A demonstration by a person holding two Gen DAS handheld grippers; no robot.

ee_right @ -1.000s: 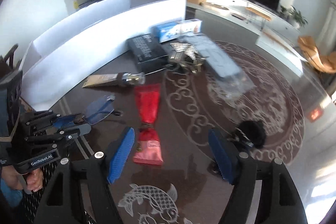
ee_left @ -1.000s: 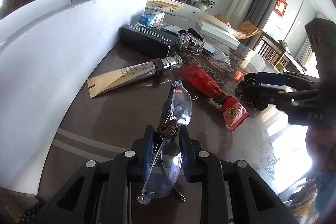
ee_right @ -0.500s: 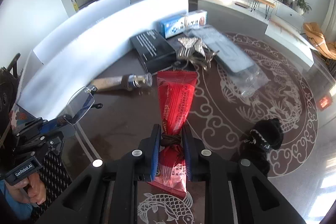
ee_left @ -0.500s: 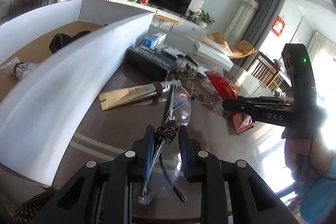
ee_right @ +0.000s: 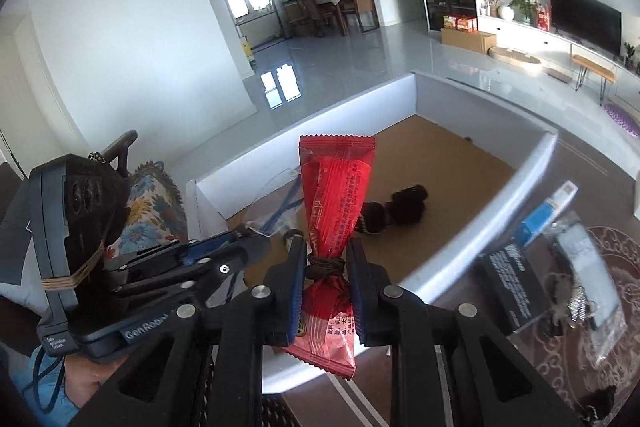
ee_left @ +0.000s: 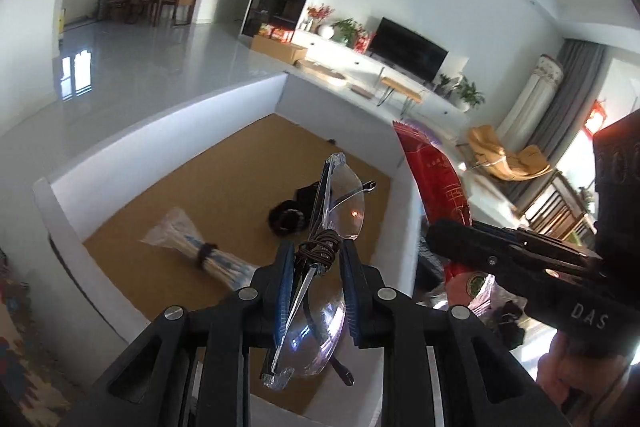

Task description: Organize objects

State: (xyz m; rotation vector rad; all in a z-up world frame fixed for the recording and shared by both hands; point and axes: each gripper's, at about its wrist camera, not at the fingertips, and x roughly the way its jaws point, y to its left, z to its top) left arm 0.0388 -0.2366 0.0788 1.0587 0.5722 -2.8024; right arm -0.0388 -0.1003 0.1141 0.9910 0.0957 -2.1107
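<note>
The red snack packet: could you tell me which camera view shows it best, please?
The right wrist view: the red snack packet stands centred and whole, the right gripper shut on its tied waist, above the white box. The left wrist view shows the packet only from the side, its lower part hidden behind that gripper.

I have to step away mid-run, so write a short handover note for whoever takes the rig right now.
Left gripper: shut on the clear glasses, held above the white box.
Right gripper: shut on the red packet, also above the box.
Already in the box: a clear bag of sticks and black items.
Left: drop both in, then fetch the black box, blue carton and other bits from the table.
</note>
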